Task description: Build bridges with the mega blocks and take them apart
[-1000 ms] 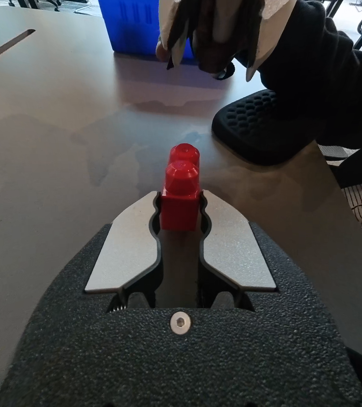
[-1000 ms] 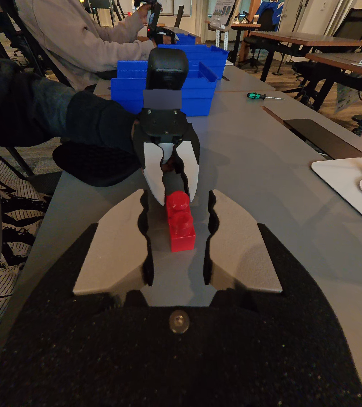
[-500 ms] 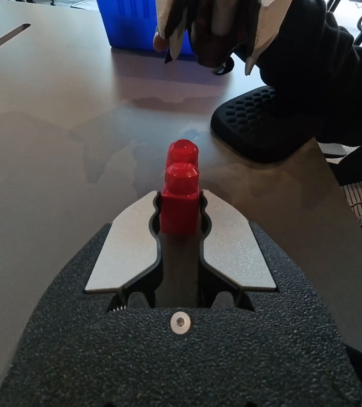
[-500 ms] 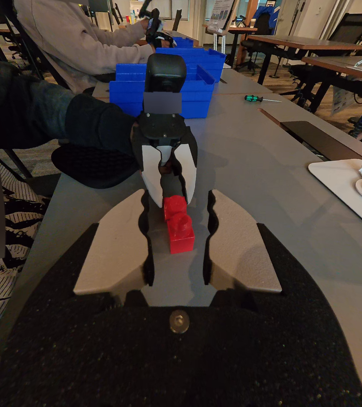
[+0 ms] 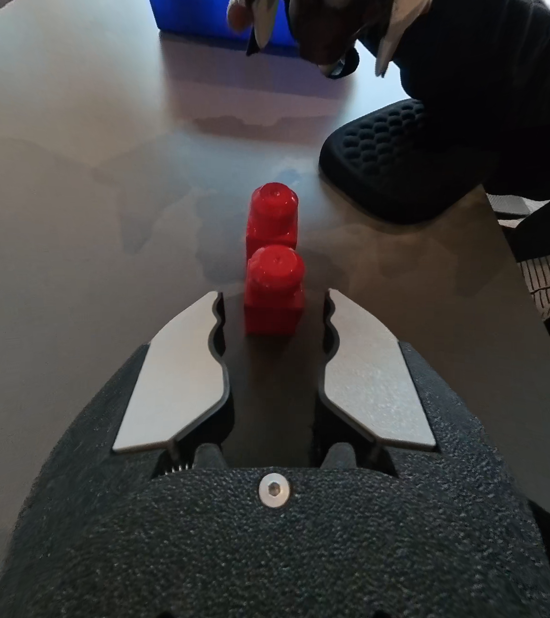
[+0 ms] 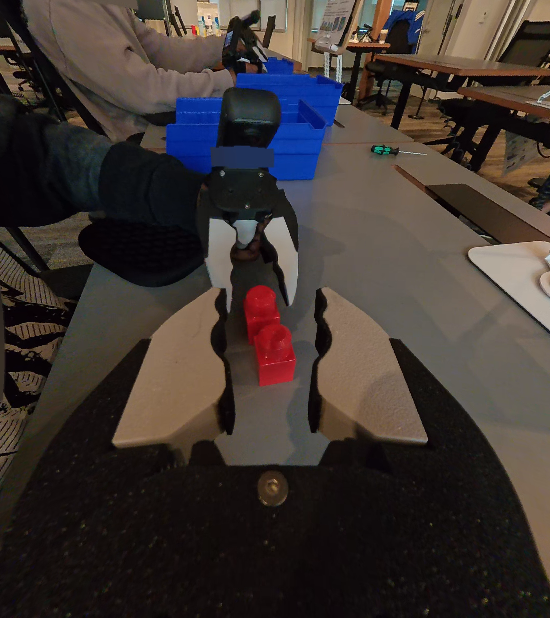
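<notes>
Open table at nine o'clock
Red block (image 5: 273, 287) stood between spread jaws; blue bin (image 5: 200, 16) blocked twelve o'clock.

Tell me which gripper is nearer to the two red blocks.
Left. The left gripper is open, low at the table, its fingertips flanking the nearest of the red blocks. The right gripper, also open, hangs raised beyond the far block.

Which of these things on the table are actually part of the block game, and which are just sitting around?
Part of the job:
- two red plastic single-stud blocks
- open left gripper
- open right gripper

Just lying about:
- blue plastic bins
- green-handled screwdriver
- black honeycomb cushion
- white stand base
</notes>
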